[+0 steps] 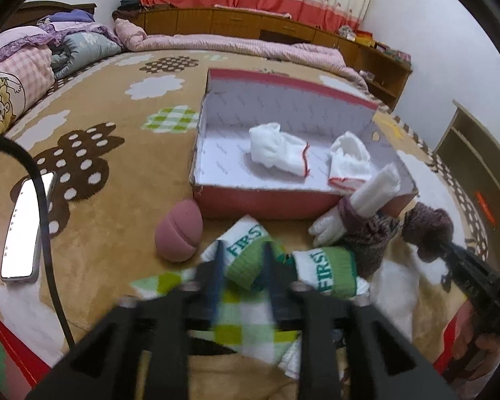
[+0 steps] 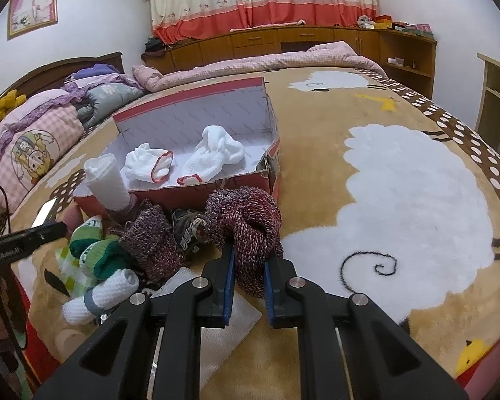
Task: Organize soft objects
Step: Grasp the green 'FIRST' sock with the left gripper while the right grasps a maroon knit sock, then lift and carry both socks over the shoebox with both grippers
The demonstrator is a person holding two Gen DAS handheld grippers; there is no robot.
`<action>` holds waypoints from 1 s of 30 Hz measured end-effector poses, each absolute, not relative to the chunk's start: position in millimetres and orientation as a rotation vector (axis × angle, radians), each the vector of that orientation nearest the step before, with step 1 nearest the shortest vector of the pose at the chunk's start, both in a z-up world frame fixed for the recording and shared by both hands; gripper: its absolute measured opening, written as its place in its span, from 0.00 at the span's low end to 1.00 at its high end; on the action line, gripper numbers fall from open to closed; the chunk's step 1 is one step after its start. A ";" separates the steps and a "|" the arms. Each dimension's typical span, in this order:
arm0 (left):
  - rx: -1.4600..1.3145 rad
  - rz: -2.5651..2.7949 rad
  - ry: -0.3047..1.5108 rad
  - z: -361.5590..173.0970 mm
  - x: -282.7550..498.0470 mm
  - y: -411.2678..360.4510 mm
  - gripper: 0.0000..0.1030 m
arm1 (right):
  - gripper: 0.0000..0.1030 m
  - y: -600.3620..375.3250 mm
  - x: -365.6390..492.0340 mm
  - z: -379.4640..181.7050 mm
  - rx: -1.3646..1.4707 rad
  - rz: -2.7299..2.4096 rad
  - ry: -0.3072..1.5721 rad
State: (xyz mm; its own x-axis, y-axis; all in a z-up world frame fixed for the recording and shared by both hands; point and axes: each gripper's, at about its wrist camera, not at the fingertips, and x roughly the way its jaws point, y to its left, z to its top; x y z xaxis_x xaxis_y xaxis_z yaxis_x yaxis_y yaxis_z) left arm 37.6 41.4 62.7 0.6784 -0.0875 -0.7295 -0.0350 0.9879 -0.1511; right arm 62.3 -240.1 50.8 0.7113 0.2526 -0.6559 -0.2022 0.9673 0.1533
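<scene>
Inside, red shoebox [image 2: 216, 186] holding two white socks [image 2: 216, 156], lid open

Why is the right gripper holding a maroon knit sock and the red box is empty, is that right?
Not quite. The right gripper does hold the maroon knit sock, but the red box is not empty: two white socks lie inside it, as the right wrist view shows.
</scene>
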 end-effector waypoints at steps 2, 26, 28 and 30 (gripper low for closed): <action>-0.149 -0.023 0.845 57.6 39.3 41.0 0.54 | 0.15 -240.3 62.3 50.5 0.073 0.256 0.741; -0.247 -0.047 0.924 13.7 70.6 43.4 0.54 | 0.15 -239.3 68.4 38.0 0.074 0.262 0.773; -0.250 -0.053 0.921 14.3 70.1 43.7 0.49 | 0.15 -239.1 68.9 36.8 0.077 0.263 0.776; -0.252 -0.054 0.919 15.9 69.2 43.6 0.41 | 0.15 -238.9 69.1 36.2 0.075 0.263 0.776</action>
